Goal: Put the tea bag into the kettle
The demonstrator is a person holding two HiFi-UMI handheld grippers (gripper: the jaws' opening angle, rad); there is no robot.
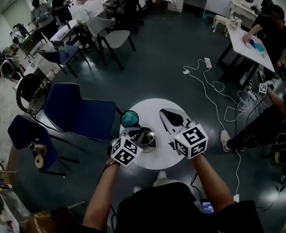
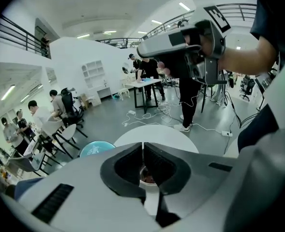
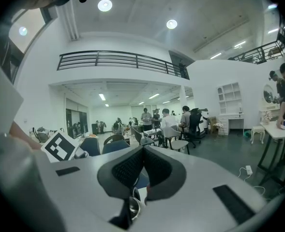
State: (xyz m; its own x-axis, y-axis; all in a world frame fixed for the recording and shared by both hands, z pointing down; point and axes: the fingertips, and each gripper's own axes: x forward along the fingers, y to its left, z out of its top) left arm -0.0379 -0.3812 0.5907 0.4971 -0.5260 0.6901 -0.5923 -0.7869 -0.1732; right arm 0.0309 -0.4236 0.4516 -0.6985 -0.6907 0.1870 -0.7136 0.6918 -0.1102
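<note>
A wide studio with a dark grey floor [image 1: 157, 57] spreads round a small round white table [image 1: 155, 106]. Blue chairs [image 1: 79, 110] stand at 9 o'clock from it, white cables [image 1: 210, 89] trail across the floor at 2 o'clock, and people work at desks along the far walls.

On the table a metal kettle [image 1: 146, 139] sits just off centre toward 8 o'clock, with a teal lid [image 1: 130, 118] lying at the 10 o'clock rim, presumably set aside to leave the mouth free.

The left gripper [image 2: 142, 148] comes in from 7 o'clock and hangs right over the kettle. Its jaws are clenched to a hairline slit, and I cannot tell whether a string is nipped there. Directly beneath them a small reddish-brown lump, likely the tea bag [image 2: 147, 178], shows inside a pale round rim. It seems to be at or in the kettle's mouth, so the drop looks close to done or just made.

The right gripper [image 3: 143, 150] waits toward 3 o'clock, jaws pressed together on nothing, tips aimed past the kettle at 11 o'clock. It seems parked there to keep clear.
</note>
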